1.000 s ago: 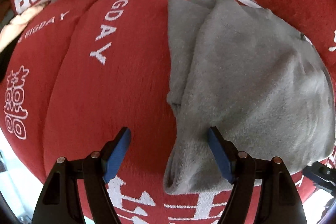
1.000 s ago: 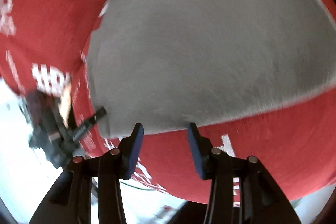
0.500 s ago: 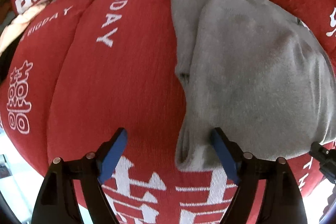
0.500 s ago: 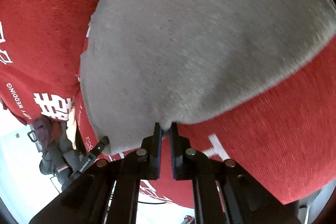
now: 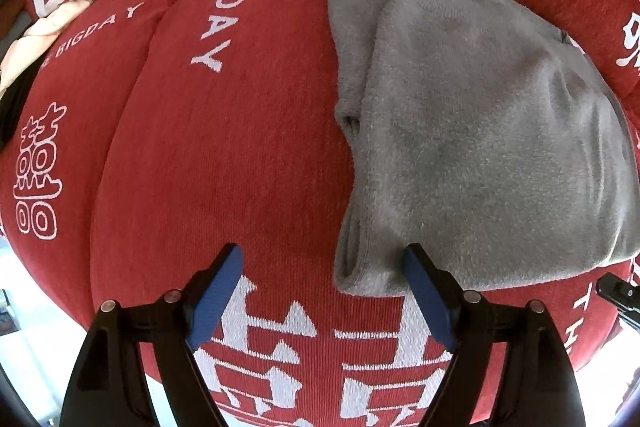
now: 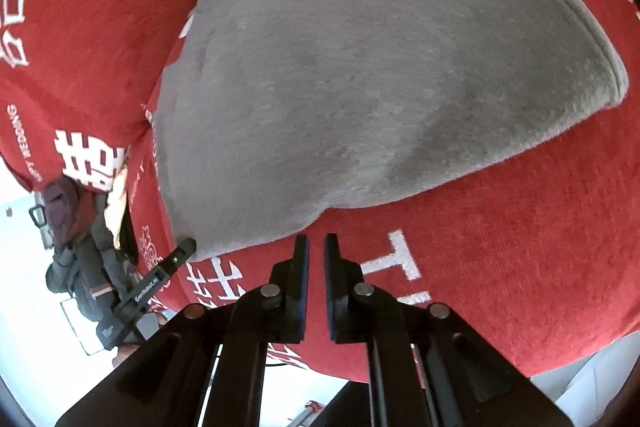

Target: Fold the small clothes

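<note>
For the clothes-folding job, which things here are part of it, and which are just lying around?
Part of the job:
- grey fleece garment, partly folded
- left gripper, open at its near corner
- right gripper, shut at its near edge; whether it pinches fleece is unclear

Just there:
- red cover with white lettering, the work surface
- pale cloth at the far left edge

The garment [image 5: 480, 131] is a plain mid-grey fleece with no print, and a small white patch shows at its far edge in the left wrist view. The cover [image 5: 224, 155] beneath it is deep red, finely ribbed, and carries white woven lettering, "BIGDAY", with large white Chinese characters. The left gripper [image 5: 324, 267] has black arms with bright blue pads [image 5: 218, 297], the right gripper [image 6: 316, 251] looks black all over, and a pale peach cloth [image 5: 44, 31] lies at the cover's far left.
</note>
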The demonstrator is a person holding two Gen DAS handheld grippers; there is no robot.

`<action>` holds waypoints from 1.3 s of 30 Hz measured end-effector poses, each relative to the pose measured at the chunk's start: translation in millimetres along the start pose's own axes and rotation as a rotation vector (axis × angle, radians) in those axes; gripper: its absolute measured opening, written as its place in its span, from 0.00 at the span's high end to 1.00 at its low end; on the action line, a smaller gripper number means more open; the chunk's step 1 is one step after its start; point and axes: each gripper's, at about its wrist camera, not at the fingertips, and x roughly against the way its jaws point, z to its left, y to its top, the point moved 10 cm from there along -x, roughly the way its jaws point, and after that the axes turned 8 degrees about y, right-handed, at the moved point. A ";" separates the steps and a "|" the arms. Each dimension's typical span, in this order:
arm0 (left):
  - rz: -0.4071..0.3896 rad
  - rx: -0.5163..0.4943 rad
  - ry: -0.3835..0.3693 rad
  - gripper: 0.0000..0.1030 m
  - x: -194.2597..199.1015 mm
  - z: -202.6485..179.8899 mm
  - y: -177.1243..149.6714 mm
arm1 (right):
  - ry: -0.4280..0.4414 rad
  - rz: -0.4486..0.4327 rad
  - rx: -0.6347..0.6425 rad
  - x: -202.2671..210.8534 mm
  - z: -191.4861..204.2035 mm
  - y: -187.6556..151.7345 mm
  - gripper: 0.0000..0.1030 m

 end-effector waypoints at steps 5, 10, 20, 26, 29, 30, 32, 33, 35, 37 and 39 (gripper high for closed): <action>0.002 -0.004 -0.008 0.20 0.7 7.8 -2.2 | 0.005 0.030 0.026 -9.0 10.1 -5.9 0.92; 0.004 -0.004 -0.012 0.20 0.9 11.4 -1.7 | 0.012 0.056 0.031 -19.4 17.6 -12.7 0.86; -0.001 0.017 -0.049 0.20 1.4 17.5 -6.3 | 0.013 0.068 0.059 -28.7 28.4 -16.4 0.56; 0.004 0.090 -0.223 0.20 8.8 19.5 -11.8 | 0.031 0.075 0.084 -35.8 37.2 -19.2 0.55; 0.032 0.143 -0.316 0.20 11.2 18.5 -16.7 | 0.051 0.088 0.073 -42.1 40.2 -21.6 0.52; 0.040 0.163 -0.343 0.20 11.7 18.5 -18.5 | 0.063 0.092 0.068 -44.4 41.9 -22.0 0.52; 0.047 0.187 -0.357 0.20 12.4 17.4 -22.0 | 0.083 0.094 0.061 -48.2 44.8 -22.9 0.51; 0.051 0.195 -0.361 0.20 15.2 13.9 -22.6 | 0.097 0.094 0.055 -50.6 46.5 -22.9 0.51; 0.067 0.213 -0.390 0.20 14.9 10.6 -27.2 | 0.137 0.092 0.028 -57.3 49.1 -21.3 0.50; 0.081 0.249 -0.425 0.20 13.8 7.4 -32.8 | 0.181 0.082 -0.018 -64.2 49.2 -18.2 0.50; 0.102 0.283 -0.481 0.20 12.6 1.9 -36.5 | 0.219 0.070 -0.063 -69.6 48.1 -14.2 0.50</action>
